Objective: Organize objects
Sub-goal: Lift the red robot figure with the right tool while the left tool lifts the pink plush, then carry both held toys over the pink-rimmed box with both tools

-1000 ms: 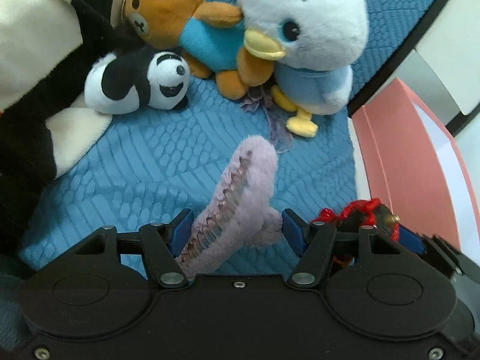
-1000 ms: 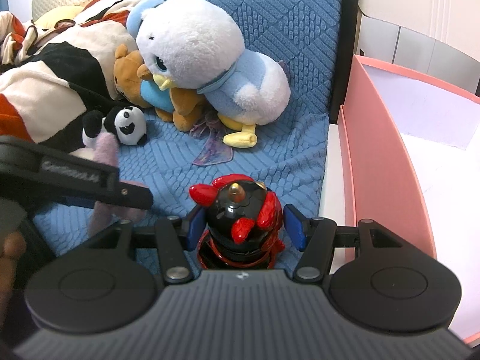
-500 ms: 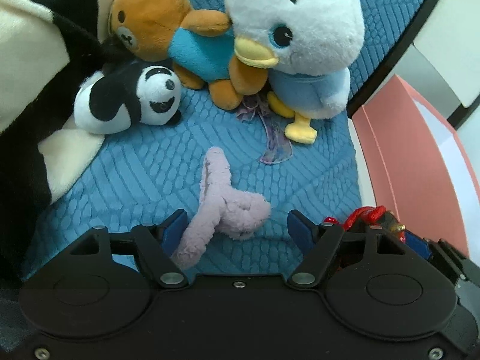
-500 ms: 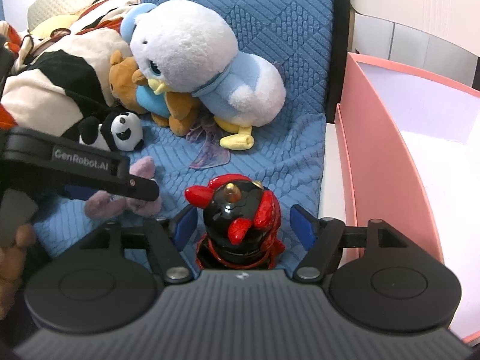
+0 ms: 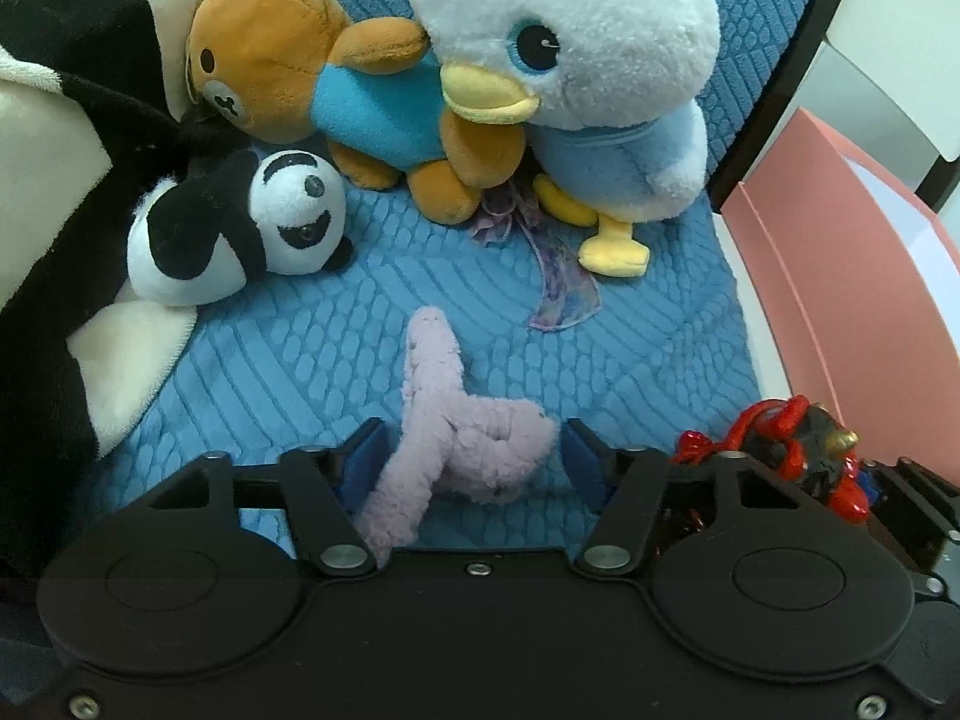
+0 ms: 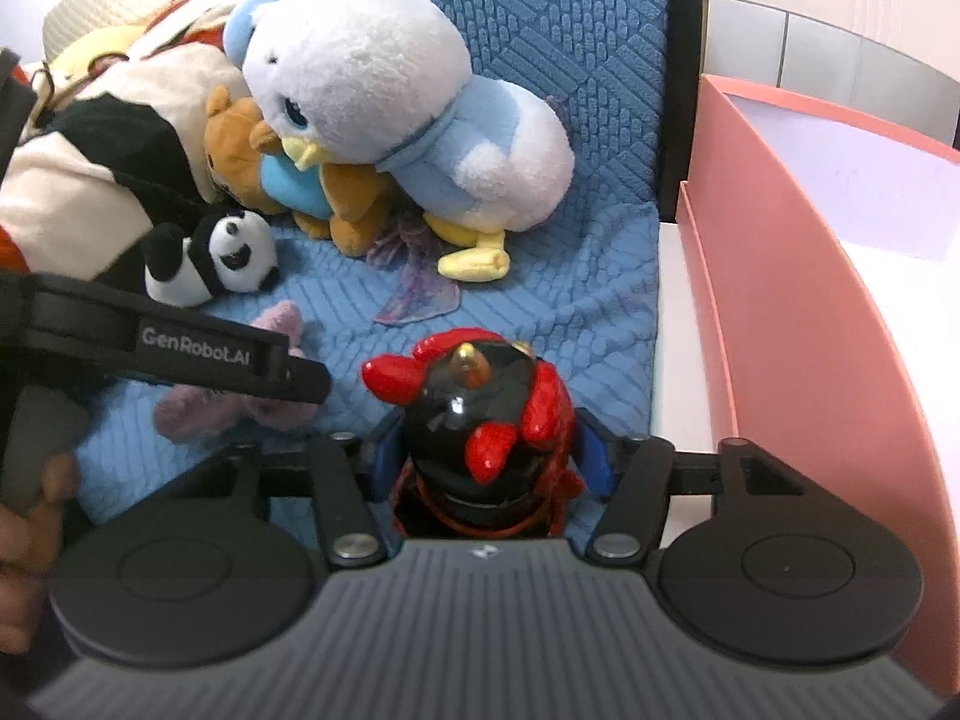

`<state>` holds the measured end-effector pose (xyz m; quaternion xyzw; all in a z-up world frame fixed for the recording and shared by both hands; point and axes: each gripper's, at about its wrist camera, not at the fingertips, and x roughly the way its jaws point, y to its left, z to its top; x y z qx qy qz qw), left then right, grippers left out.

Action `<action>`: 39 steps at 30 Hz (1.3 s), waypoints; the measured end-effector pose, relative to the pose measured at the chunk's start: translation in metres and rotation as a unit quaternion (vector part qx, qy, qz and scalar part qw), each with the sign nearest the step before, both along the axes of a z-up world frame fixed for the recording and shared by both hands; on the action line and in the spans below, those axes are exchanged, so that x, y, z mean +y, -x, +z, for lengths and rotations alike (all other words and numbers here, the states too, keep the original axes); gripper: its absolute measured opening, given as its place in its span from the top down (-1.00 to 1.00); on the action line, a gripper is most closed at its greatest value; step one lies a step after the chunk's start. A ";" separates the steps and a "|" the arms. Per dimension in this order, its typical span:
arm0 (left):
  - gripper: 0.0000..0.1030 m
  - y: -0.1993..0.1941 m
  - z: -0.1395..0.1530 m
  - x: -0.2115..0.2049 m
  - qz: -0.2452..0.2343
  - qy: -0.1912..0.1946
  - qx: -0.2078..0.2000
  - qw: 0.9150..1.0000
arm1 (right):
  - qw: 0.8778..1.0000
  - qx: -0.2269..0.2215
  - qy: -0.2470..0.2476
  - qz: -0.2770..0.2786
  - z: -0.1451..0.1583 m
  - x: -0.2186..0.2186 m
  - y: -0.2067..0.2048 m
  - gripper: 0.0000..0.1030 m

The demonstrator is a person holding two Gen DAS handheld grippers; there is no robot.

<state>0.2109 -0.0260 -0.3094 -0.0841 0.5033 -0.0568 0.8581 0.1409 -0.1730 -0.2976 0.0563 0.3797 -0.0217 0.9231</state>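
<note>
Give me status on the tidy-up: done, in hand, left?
Done: nothing visibly sorted; pink box shows no toys inside. In hand: right gripper clamps the black-and-red figurine; left gripper closing around the lilac plush. Left: panda, bear, duck.

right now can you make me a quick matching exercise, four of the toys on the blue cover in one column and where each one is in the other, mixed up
Things:
1. panda plush
2. pink fuzzy toy
3. black and red figurine
4. brown bear plush

Places:
A. between the right gripper's fingers
B. tucked under the white duck plush's beak
C. between the left gripper's closing jaws
D. lying against the black and cream plush

Pairs: 1-D, 2-C, 3-A, 4-B
</note>
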 end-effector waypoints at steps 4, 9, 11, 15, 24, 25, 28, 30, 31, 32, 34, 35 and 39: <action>0.03 0.001 0.000 0.004 0.012 0.008 -0.006 1.000 | 1.000 0.004 0.003 0.004 0.001 0.001 0.001 -0.17; 0.04 0.005 0.004 0.013 0.025 0.031 -0.002 0.999 | 1.000 0.008 0.012 0.006 0.004 0.004 0.003 -0.17; 0.05 0.007 0.006 0.019 0.029 0.048 0.004 0.998 | 1.000 0.014 0.006 0.005 0.006 0.004 0.003 -0.17; 0.08 0.015 0.015 0.025 0.032 0.081 0.010 0.996 | 1.000 0.016 0.006 0.011 0.013 0.006 0.005 -0.17; 0.12 0.033 0.043 0.025 0.025 0.091 0.011 0.995 | 0.999 0.022 -0.009 0.022 0.044 0.001 0.009 -0.17; 0.12 0.033 0.043 0.020 0.025 0.097 0.013 0.995 | 0.999 0.020 -0.011 0.023 0.049 0.000 0.009 -0.17; 0.13 0.033 0.048 0.018 0.023 0.110 0.019 0.993 | 0.999 0.016 -0.021 0.020 0.065 -0.007 0.010 -0.17; 0.13 0.034 0.055 0.014 0.019 0.112 0.021 0.993 | 0.999 0.013 -0.028 0.019 0.076 -0.011 0.011 -0.17; 0.13 0.033 0.059 0.011 0.017 0.113 0.022 0.993 | 0.999 0.012 -0.028 0.019 0.082 -0.013 0.011 -0.17; 0.13 0.033 0.062 0.010 0.015 0.115 0.022 0.993 | 0.999 0.010 -0.026 0.021 0.088 -0.014 0.011 -0.17; 0.13 0.031 0.070 0.006 0.012 0.119 0.021 0.993 | 1.000 0.008 -0.020 0.022 0.099 -0.016 0.010 -0.17; 0.13 0.030 0.075 0.004 0.009 0.122 0.020 0.992 | 1.000 0.007 -0.021 0.021 0.104 -0.018 0.010 -0.17; 0.13 0.026 0.096 -0.004 0.004 0.123 0.016 0.992 | 0.999 0.006 -0.034 0.018 0.122 -0.027 0.008 -0.17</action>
